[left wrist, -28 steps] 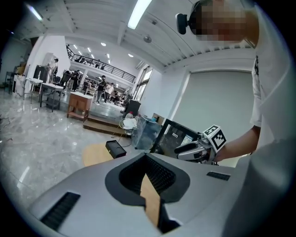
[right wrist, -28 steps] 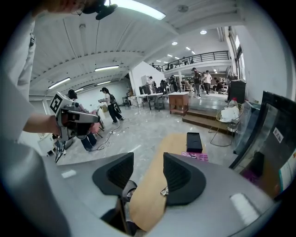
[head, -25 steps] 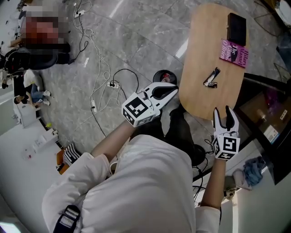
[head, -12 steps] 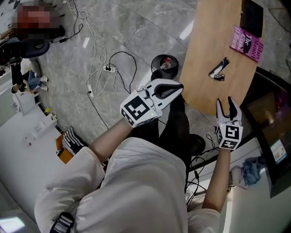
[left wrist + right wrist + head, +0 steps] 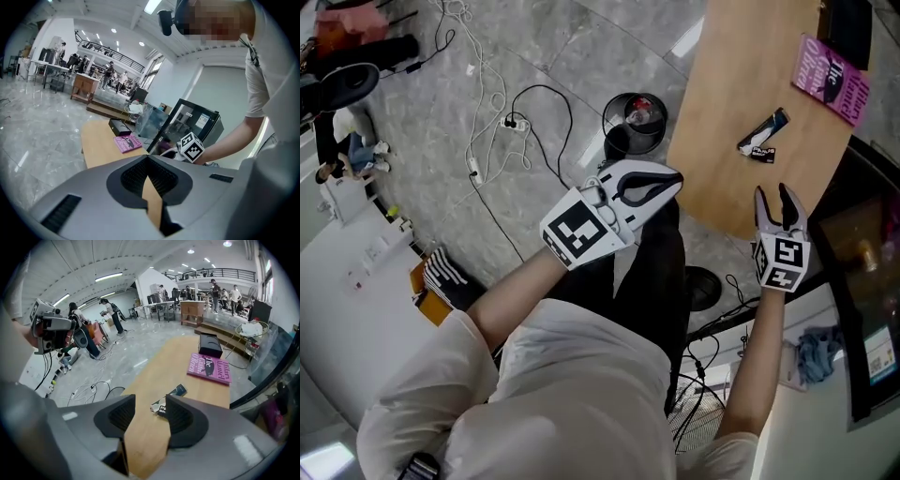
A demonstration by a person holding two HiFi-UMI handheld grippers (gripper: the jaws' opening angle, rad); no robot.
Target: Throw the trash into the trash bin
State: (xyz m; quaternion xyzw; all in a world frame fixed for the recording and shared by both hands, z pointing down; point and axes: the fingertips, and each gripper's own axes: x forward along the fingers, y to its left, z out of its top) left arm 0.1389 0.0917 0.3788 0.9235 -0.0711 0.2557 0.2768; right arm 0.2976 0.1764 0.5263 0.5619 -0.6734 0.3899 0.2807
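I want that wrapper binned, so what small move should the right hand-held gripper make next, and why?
Probably ease the right hand-held gripper forward to the wrapper: its jaws stand apart, empty, and the wrapper lies on the table just ahead.

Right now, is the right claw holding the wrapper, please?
No, the right claw is open and empty, and the wrapper lies on the table ahead of it.

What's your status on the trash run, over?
Left tongs shut, empty; right tongs open, empty. Wrapper on table ahead of right tongs, untouched. Bin on floor beside table. Nothing blocking.
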